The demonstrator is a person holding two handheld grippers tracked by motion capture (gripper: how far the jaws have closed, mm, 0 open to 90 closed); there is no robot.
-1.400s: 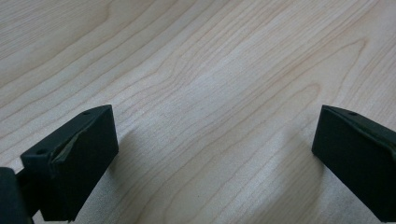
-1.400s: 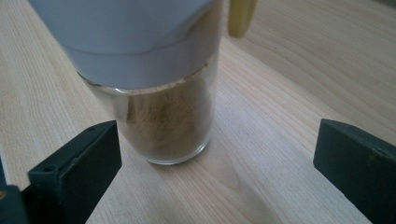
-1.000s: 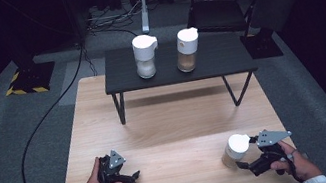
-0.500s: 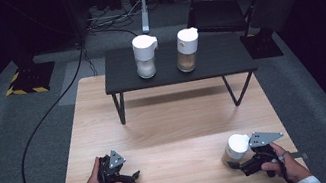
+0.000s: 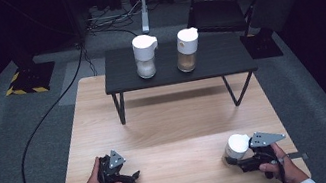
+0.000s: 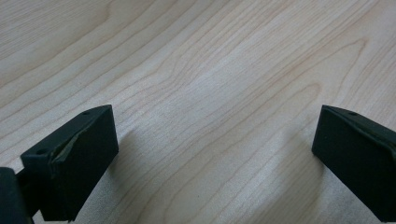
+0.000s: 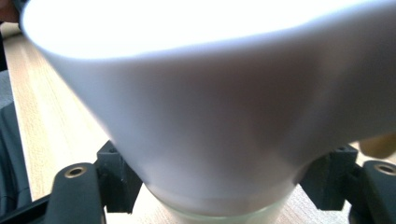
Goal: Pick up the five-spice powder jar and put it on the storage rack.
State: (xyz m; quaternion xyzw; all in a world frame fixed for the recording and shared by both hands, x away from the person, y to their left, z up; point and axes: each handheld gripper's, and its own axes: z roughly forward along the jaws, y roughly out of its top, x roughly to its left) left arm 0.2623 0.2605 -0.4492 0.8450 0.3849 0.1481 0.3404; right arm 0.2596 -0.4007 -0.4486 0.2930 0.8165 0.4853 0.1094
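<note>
High view: right tongs [image 5: 236, 158] at the near right of the wooden surface [image 5: 176, 119], clamped on a white-lidded jar [image 5: 237, 147] that stands upright there; they have just been closing, jar between them; left tongs [image 5: 133, 177] lie near the front left, well apart from the jar; two more white-topped jars [image 5: 143, 57] on a low black shelf [image 5: 216, 59] at the far side. Left gripper view: black pads [image 6: 79, 154] wide apart over bare wood, nothing between. Right gripper view: jar lid [image 7: 205, 93] v. close, blurred; pads [image 7: 116, 179] at both sides of the jar's glass body just under the lid.
</note>
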